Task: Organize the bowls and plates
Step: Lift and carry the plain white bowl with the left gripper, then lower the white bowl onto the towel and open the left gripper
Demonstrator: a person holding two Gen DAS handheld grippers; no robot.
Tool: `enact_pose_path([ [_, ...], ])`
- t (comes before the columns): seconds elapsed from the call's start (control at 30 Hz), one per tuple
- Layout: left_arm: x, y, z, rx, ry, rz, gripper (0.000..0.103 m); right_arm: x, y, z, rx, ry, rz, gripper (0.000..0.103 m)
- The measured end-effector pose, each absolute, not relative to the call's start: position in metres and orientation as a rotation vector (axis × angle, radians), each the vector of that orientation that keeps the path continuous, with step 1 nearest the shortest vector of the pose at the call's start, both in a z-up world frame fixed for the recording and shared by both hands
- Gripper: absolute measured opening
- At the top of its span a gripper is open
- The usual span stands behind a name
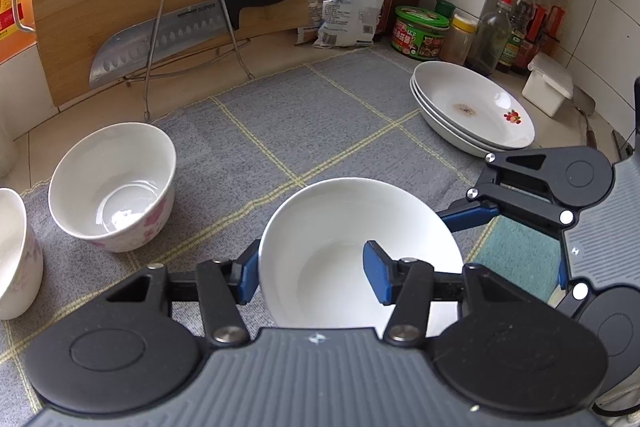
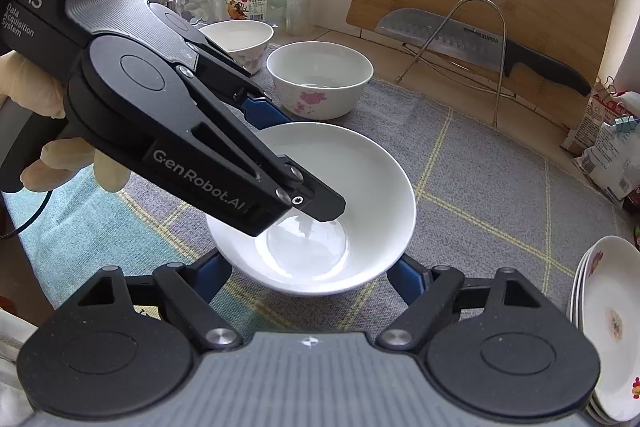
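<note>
Plain white bowl (image 1: 352, 251) on the grey checked cloth (image 1: 320, 115). Left gripper (image 1: 312, 277) straddling its rim, not yet pinching; right gripper (image 2: 308, 275) spread around it. Risk: glazed rim slipping, bowl tipping.

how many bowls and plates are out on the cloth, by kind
plain white bowl, left gripper straddling its rim: 1
bowls with pink flowers: 2
plates in the stack: 3, going by the rims that show
total: 6 dishes

The right gripper sits open around the plain white bowl's outside.
</note>
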State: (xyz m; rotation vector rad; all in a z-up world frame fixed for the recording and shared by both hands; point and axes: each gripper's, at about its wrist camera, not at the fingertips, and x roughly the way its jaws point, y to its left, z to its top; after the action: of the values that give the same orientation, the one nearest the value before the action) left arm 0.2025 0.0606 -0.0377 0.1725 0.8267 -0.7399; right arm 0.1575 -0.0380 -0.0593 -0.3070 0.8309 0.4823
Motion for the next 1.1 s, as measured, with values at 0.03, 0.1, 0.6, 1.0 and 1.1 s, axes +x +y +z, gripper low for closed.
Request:
enact_pose_path([
  [0.03,0.203,0.059,-0.038,0.172,0.828,-0.741,0.052,0.159,-0.040,-0.060,-0.305,0.833,0.482,0.087],
  [0.1,0.205,0.057,-0.040,0.170,0.830,-0.739,0.052,0.162,-0.041,-0.061,-0.301,0.838,0.480,0.087],
  [0.6,0.214,0.049,-0.046,0.159,0.841,-0.740,0.052,0.171,-0.048,-0.066,-0.285,0.858,0.466,0.087],
  [1.0,0.218,0.047,-0.050,0.160,0.845,-0.735,0.052,0.174,-0.049,-0.070,-0.269,0.871,0.460,0.087],
  [1.1,0.218,0.047,-0.051,0.156,0.843,-0.736,0.053,0.174,-0.049,-0.070,-0.267,0.872,0.459,0.087],
])
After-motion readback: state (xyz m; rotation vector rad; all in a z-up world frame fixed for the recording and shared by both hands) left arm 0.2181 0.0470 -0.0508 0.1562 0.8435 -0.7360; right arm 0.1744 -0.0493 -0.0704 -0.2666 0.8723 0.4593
